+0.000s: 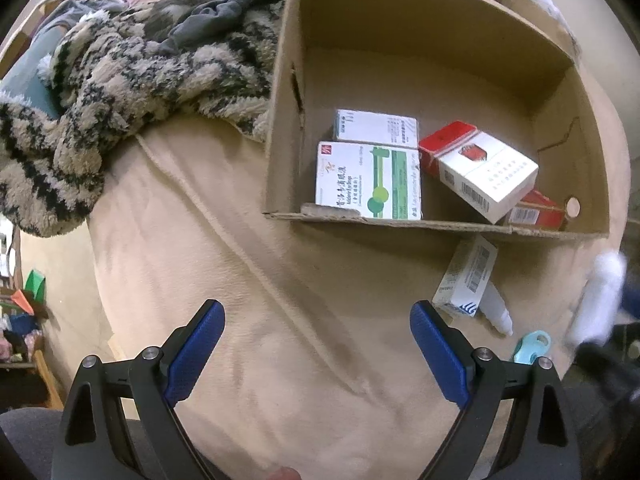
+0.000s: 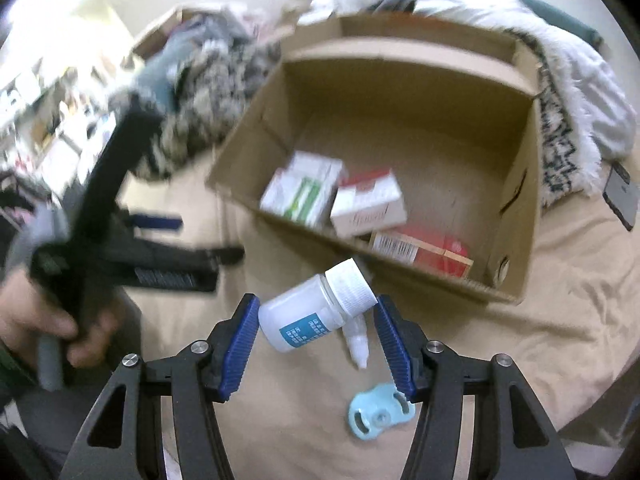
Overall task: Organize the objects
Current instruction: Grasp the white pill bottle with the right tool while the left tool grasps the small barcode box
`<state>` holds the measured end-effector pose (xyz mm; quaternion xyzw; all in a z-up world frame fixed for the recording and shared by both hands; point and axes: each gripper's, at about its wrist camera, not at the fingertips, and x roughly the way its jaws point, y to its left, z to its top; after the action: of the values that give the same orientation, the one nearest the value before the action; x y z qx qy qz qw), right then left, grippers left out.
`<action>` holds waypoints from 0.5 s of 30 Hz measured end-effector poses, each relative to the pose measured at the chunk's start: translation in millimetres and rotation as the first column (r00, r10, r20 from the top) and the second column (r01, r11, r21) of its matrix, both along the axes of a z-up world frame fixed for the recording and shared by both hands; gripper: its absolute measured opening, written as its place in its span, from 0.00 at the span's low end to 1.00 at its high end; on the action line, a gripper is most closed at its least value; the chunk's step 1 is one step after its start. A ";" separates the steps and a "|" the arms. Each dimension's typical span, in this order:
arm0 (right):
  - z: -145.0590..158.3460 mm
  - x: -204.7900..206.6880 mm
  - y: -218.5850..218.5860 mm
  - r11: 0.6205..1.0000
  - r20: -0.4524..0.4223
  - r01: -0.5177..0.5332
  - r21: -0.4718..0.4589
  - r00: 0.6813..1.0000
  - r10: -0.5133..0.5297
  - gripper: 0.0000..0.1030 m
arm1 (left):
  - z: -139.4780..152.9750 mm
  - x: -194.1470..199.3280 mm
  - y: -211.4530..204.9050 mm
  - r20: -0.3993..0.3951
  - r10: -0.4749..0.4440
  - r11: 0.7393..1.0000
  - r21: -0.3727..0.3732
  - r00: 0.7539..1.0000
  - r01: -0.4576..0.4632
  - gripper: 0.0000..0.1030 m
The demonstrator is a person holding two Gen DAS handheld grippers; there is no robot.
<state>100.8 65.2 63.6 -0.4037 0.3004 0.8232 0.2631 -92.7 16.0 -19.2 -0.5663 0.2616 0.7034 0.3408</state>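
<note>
Beige bedding covers the bed that carries everything, rumpled and soft under the claws. Nearest in the right wrist view, the right claw has a white plastic pill bottle between its blue pads: one pad bears on the bottle's base, the other on the ribbed cap, so the grip runs along the bottle's long axis, which lies crosswise between the fingers and tilts cap-up toward the carton. The bottle seems clear of the bedding. Beneath it on the bedding lie a small white dropper bottle and, nearer the camera, a pale blue plastic clip. The left claw hangs with its jaws wide apart and nothing between them, pointing steeply down at bare bedding; a slim white medicine box lies off to its right, just outside the carton's near wall. Straight ahead of the held bottle, just beyond it, stands the open cardboard carton, its near wall the one edge to be cleared. Inside, against that wall, sit a green-and-white medicine box, a smaller white box behind it, and red-and-white packs; the far half of the floor is bare. The right claw is plainly the nearer one, and the next move likely carries the bottle forward and over the near wall. Beyond the carton a patterned fleece blanket is heaped.
</note>
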 end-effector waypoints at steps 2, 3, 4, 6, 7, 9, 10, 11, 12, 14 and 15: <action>6.2 2.6 6.1 0.999 -0.024 0.041 0.005 0.999 -0.040 0.61 | -1.3 4.1 0.4 -0.011 -0.018 1.000 -0.011 1.000 0.018 0.90; 7.8 6.5 12.2 0.998 -0.034 0.056 -0.001 0.998 -0.056 0.61 | -0.9 6.7 0.8 -0.017 -0.028 1.000 -0.015 0.999 0.028 0.90; 8.0 7.6 16.4 0.997 -0.046 0.072 -0.012 0.996 -0.073 0.61 | -0.6 9.8 2.2 -0.023 -0.043 0.999 -0.024 0.999 0.042 0.90; 9.9 11.7 26.2 0.994 -0.062 0.106 -0.040 0.992 -0.108 0.61 | 0.9 14.9 5.1 -0.024 -0.062 0.998 -0.030 0.998 0.061 0.90; 11.6 15.3 28.2 0.991 -0.069 0.121 -0.052 0.990 -0.125 0.61 | 2.0 17.1 7.0 -0.023 -0.068 0.997 -0.030 0.997 0.068 0.90; 11.3 19.8 34.8 0.985 -0.086 0.153 -0.077 0.984 -0.159 0.61 | 3.6 22.6 12.7 -0.022 -0.081 0.996 -0.032 0.996 0.080 0.90; 11.5 25.8 37.0 0.982 -0.094 0.169 -0.088 0.980 -0.177 0.61 | 3.8 26.5 16.1 -0.019 -0.090 0.996 -0.030 0.996 0.090 0.90; 12.0 31.1 39.1 0.978 -0.104 0.185 -0.099 0.975 -0.195 0.61 | 4.0 30.6 19.0 -0.015 -0.102 0.994 -0.031 0.995 0.101 0.90; 12.4 35.3 42.0 0.973 -0.114 0.200 -0.111 0.970 -0.213 0.61 | 3.2 36.9 23.4 -0.010 -0.121 0.992 -0.031 0.993 0.121 0.90; 15.2 48.5 44.2 0.965 -0.136 0.225 -0.132 0.960 -0.243 0.61 | -1.9 52.5 33.2 -0.006 -0.178 0.983 -0.045 0.984 0.177 0.89; 16.6 53.8 45.8 0.962 -0.149 0.232 -0.147 0.956 -0.253 0.61 | -4.1 58.5 37.8 -0.001 -0.195 0.979 -0.052 0.981 0.195 0.88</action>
<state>154.6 110.9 80.2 -0.3093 0.4208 0.7945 0.3099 -34.2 53.8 -23.4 -0.5444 0.3350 0.6612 0.3927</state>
